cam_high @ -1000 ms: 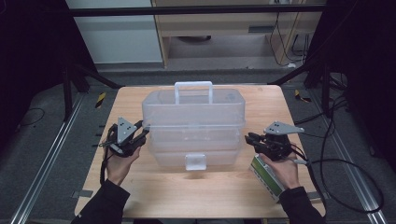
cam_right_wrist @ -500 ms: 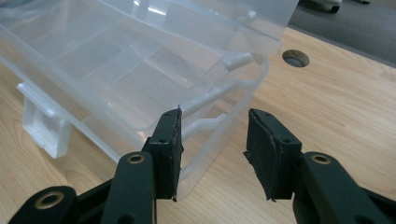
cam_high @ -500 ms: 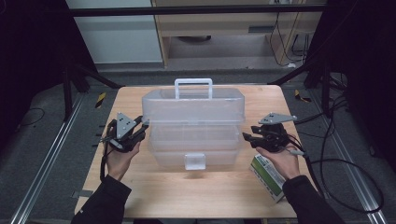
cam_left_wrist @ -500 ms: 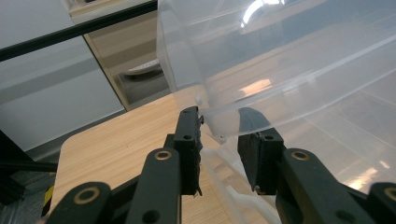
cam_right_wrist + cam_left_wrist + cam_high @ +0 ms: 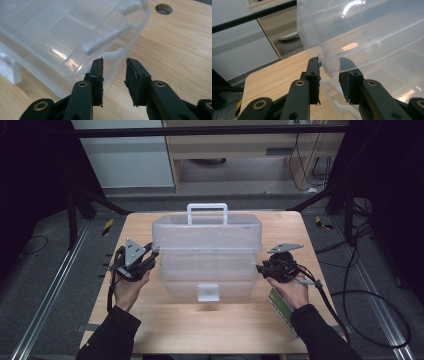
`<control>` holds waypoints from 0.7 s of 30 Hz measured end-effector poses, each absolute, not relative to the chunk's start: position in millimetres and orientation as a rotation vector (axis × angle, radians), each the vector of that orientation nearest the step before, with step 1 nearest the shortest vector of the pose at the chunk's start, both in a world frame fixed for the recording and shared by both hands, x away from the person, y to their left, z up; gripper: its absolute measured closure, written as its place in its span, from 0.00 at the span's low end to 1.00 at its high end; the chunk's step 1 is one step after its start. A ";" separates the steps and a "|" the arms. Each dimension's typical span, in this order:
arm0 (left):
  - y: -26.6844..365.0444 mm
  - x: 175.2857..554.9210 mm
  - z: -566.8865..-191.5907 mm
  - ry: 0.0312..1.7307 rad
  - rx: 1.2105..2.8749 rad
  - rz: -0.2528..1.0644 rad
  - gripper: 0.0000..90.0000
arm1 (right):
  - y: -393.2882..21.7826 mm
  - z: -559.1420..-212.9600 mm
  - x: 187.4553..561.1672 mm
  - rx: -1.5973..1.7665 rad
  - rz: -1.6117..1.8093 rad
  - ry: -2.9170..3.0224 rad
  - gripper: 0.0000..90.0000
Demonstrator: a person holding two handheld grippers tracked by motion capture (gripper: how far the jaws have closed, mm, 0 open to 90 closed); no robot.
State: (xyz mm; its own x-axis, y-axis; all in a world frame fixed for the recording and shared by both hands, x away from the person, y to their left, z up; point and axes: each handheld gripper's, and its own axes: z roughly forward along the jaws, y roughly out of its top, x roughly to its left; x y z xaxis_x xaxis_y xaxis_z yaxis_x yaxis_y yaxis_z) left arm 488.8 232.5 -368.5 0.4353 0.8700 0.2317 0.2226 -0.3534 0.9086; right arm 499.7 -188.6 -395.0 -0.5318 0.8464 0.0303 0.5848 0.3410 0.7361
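Wooden table (image 5: 200, 325) under a dim workroom, with pale cabinets behind and dark floor to either side; on it stands a clear plastic storage box (image 5: 207, 255) of tiered trays with a white carry handle (image 5: 207, 213) on its lid and a white front latch (image 5: 208, 292). Left gripper (image 5: 152, 254) sits at the box's left end; in the left gripper view its jaws stand a little apart astride the corner edge of a tray (image 5: 332, 67), one pad (image 5: 313, 75) outside the wall and the other behind it, and whether they press on the plastic cannot be told. Right gripper (image 5: 260, 268) is at the box's right end; a second ago it lay farther out, and it has since come in toward the box; its jaws have just been closing, yet in the right gripper view they remain spread with bare wood between them, the tray rim and its white hinge arm (image 5: 110, 37) just ahead and to one side. A green-and-white packet (image 5: 280, 306) lies on the table beneath the right hand. Judged from this, the left side is already placed while the right is only now arriving, so the two-handed move on the box, opening or lifting it, is about to begin rather than under way.
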 end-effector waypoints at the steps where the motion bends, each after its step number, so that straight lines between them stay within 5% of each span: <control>1: 232.3 488.9 -368.4 0.934 1.823 0.942 0.77 | -188.3 -396.4 499.7 1.259 1.008 2.257 0.75; 21: 231.5 500.0 -360.8 0.954 1.821 0.958 0.79 | -181.6 -405.0 498.5 1.321 1.043 2.254 0.87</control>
State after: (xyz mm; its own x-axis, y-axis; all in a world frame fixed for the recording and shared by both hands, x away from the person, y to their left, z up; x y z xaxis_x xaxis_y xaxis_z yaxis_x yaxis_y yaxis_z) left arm 500.0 231.5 -360.8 0.4164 0.8784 0.2344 0.2313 -0.3517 0.9071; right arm 498.5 -181.6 -405.0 -0.5172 0.8521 0.0797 0.6124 0.3035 0.7299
